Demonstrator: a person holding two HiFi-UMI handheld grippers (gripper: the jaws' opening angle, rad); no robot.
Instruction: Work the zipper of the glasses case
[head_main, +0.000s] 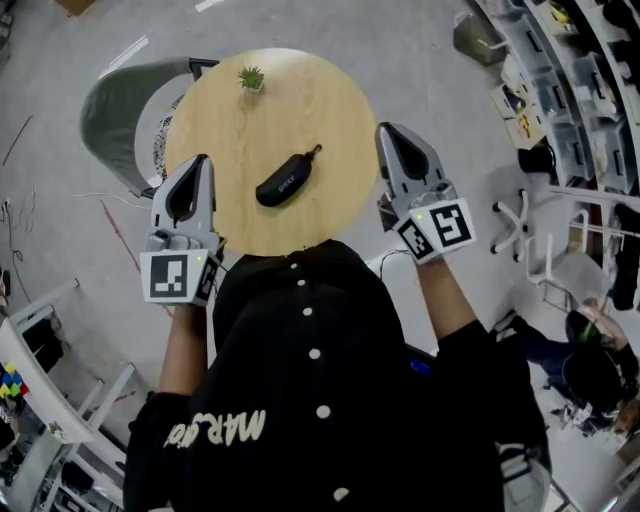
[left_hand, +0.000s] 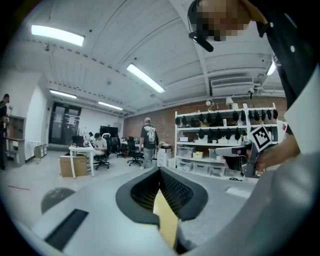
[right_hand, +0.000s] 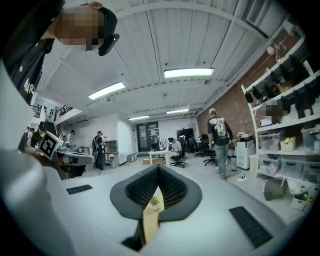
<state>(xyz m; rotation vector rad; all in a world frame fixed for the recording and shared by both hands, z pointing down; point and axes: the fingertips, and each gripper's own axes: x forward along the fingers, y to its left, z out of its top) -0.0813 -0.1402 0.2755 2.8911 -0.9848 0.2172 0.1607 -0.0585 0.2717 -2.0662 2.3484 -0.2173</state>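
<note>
The round counter (head_main: 300, 110) is finished in pale, honey-coloured wood grain. The glasses case (head_main: 285, 183) is seen in plain black, with a faint pale mark on its side. The small plant (head_main: 251, 74) is shown green, set in a white pot. The left gripper (head_main: 201, 163) and right gripper (head_main: 385, 132) are cased in light grey and marked with black-and-white square patterns. Their fingers (left_hand: 175, 192) are lined in black with a ribbed texture. The floor (head_main: 420, 60) is coloured grey.

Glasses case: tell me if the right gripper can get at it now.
Probably yes. The glasses case lies on the round table; nothing stands between it and the right gripper, and the potted plant sits at the far edge. That gripper's jaws are shut, so they must open first.
</note>
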